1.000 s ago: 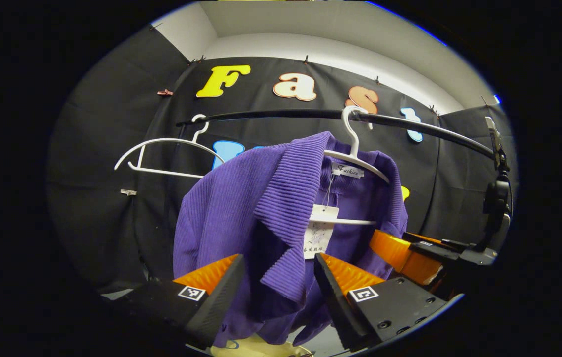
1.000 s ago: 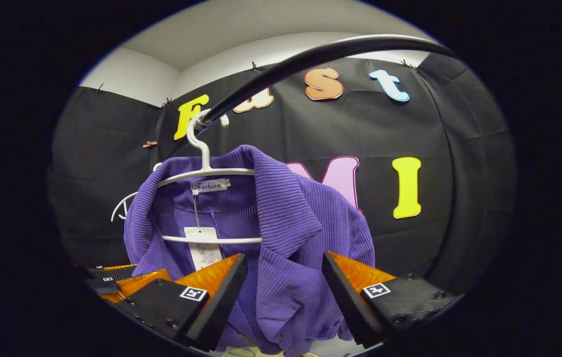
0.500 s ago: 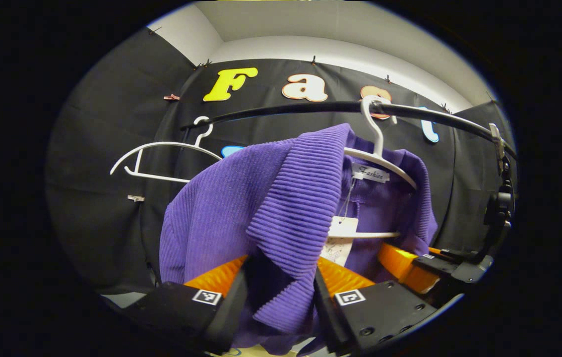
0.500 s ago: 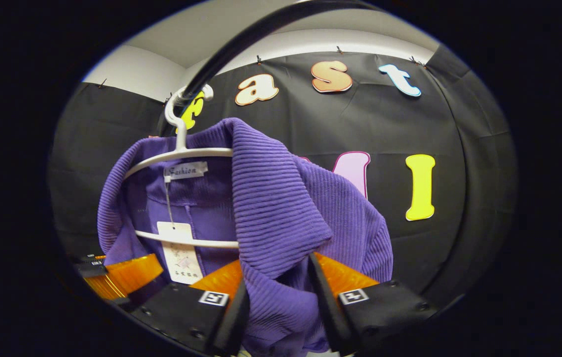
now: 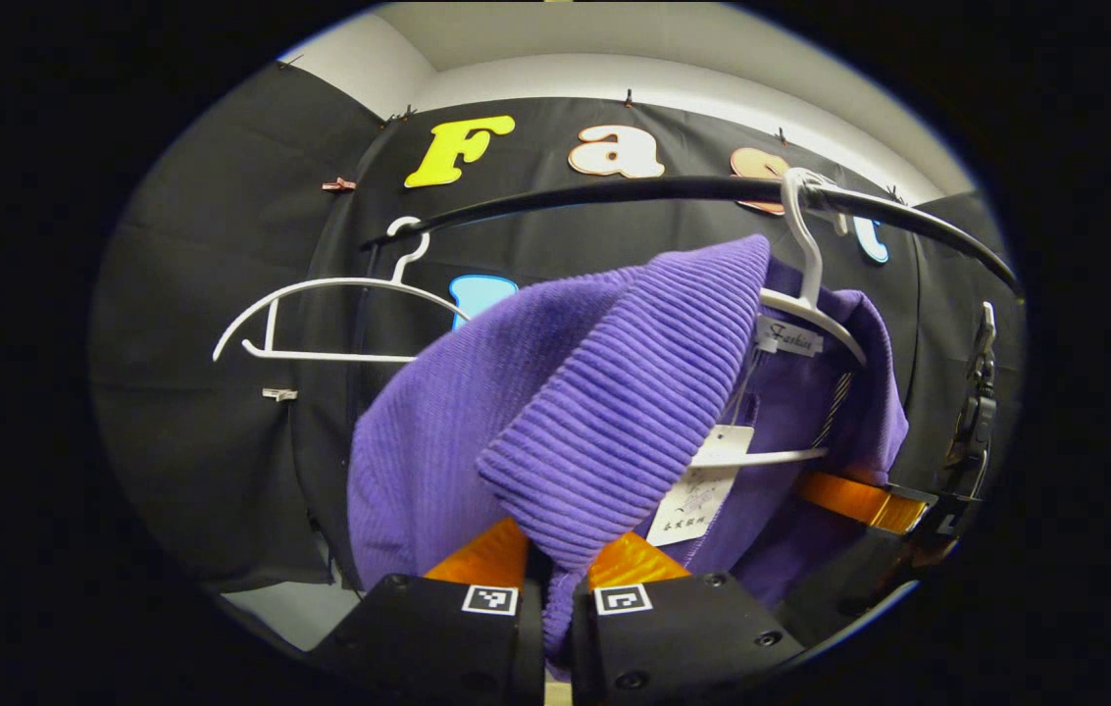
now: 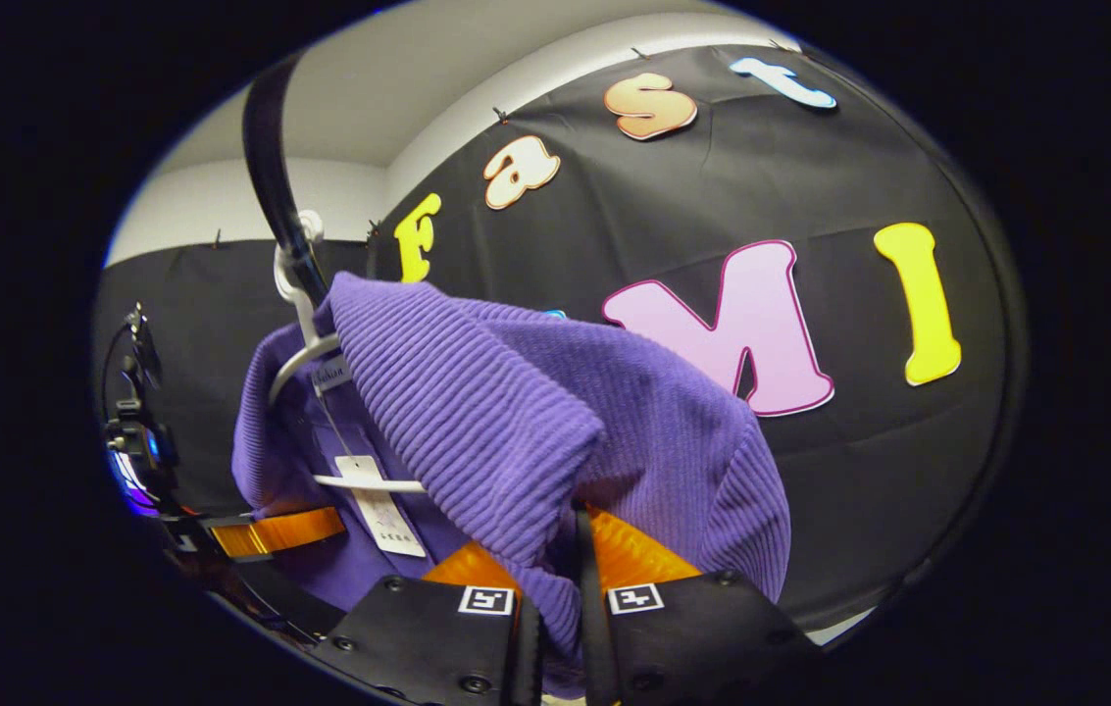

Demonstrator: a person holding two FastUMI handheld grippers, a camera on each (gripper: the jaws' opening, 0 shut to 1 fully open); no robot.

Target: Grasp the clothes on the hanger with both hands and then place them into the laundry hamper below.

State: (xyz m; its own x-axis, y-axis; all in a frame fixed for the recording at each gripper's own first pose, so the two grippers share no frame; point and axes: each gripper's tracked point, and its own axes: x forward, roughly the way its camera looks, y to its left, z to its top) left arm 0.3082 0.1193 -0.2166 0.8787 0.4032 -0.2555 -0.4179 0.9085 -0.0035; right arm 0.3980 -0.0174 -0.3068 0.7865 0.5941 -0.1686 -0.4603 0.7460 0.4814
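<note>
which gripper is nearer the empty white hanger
Left. The left hand-held gripper clamps the purple top on the side toward the empty hanger; the right hand-held gripper clamps its far side.

Garment (image 5: 555,412) on hanger (image 5: 810,294) under rail (image 5: 614,191); spare hanger (image 5: 320,314) left.

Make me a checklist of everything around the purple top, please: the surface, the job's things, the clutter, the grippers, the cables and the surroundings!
Surface: nothing seen.
Job's things: purple ribbed top hangs on a white hanger, hooked on the black rail; a paper tag dangles inside it.
Clutter: a bare white hanger hangs on the same rail.
Grippers: left gripper shut on one collar flap; right gripper shut on the other flap.
Cables: nothing seen.
Surroundings: black cloth wall, pale wall above it.
</note>
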